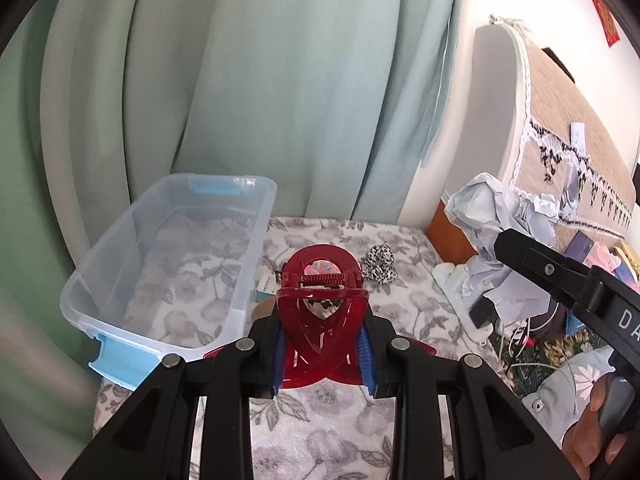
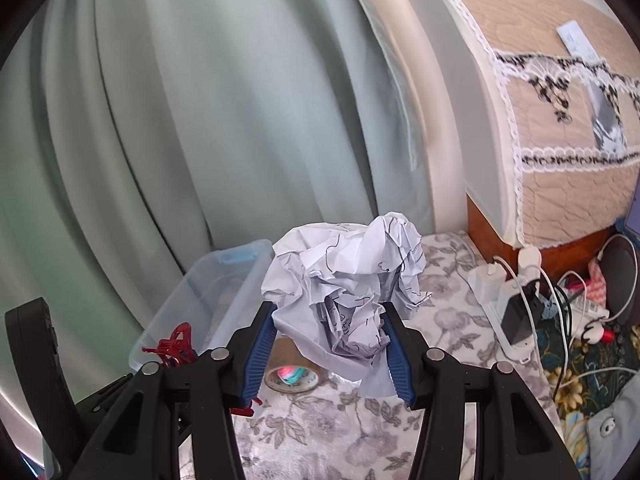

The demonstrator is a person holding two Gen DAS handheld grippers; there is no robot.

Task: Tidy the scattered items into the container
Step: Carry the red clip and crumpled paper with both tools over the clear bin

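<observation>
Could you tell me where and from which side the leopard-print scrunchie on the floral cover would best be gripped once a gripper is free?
The scrunchie lies as a soft bunched ring on the floral cover, apart from the clear bin. I would probably come from above and pinch across one puffed side of the ring: the fabric should give, and nothing stands close beside it.
</observation>
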